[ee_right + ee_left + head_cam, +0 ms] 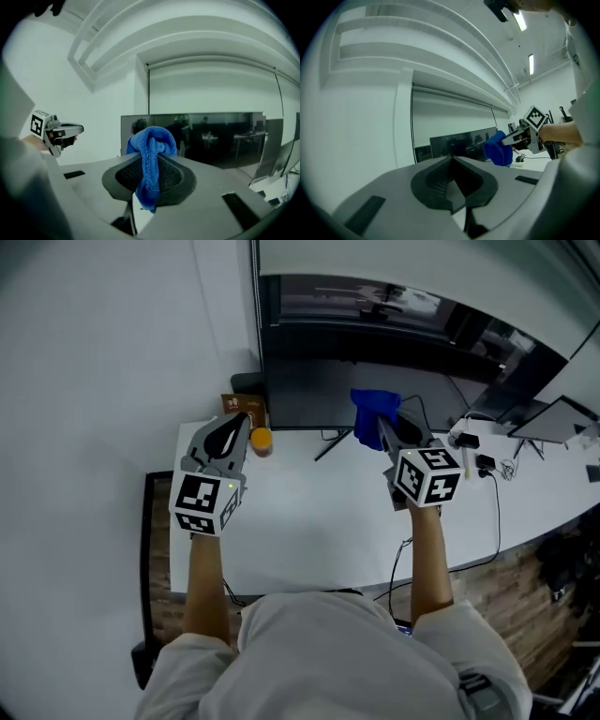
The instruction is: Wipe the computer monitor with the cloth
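What's hidden, clipped or too tiny here

In the head view, the cloth (372, 413) bunches over the tips of the right claw (385, 431) and covers a low patch of the monitor (309, 395). The left claw (243, 424) blocks part of a brown item (238, 402) at the back of the counter (309, 512), which runs out of frame on the right. The orange blob (262, 441) beside the brown item is too small to identify, and so is the tangle of cables and gadgets (476, 454). In the right gripper view, the monitor's bottom edge sits behind the claw body and the cloth fills the gap between the jaws.
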Action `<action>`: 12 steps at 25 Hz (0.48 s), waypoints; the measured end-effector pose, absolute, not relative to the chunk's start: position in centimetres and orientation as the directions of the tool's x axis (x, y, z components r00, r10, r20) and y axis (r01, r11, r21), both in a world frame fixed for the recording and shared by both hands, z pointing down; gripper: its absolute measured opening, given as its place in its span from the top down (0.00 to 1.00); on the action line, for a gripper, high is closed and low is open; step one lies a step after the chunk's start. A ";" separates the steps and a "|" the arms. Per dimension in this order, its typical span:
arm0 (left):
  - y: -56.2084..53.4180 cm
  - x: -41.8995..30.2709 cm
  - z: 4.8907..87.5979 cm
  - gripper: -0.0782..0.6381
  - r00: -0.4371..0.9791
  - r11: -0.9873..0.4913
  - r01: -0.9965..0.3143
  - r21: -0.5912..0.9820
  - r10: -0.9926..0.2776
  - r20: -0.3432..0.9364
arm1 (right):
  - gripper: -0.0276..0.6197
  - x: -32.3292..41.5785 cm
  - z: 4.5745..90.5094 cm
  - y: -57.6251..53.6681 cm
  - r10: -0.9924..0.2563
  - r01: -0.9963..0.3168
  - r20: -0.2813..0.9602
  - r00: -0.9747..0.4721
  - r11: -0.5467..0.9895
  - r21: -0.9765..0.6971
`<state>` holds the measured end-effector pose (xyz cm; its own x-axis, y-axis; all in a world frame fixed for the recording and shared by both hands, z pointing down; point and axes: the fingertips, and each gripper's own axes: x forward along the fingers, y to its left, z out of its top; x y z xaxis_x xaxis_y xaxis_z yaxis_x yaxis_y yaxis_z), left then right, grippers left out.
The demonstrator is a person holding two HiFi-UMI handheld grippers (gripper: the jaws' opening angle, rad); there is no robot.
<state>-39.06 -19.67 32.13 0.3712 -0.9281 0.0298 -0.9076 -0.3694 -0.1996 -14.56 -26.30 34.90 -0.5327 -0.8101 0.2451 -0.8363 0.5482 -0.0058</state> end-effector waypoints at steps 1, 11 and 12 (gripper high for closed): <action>-19.7 -38.4 31.4 0.87 0.377 -0.373 -0.903 -0.211 -0.926 0.021 | 0.85 -13.7 33.6 -26.1 -0.821 -0.840 0.226 -0.524 0.542 0.020; -20.1 -34.6 26.8 0.87 0.417 -0.395 -0.872 -0.289 -0.909 -0.018 | 0.85 -11.8 24.9 -22.5 -0.813 -0.799 0.085 -0.576 0.582 0.153; -20.1 -34.3 26.6 0.87 0.421 -0.397 -0.869 -0.296 -0.907 -0.019 | 0.85 -11.8 24.5 -22.4 -0.810 -0.795 0.077 -0.582 0.586 0.158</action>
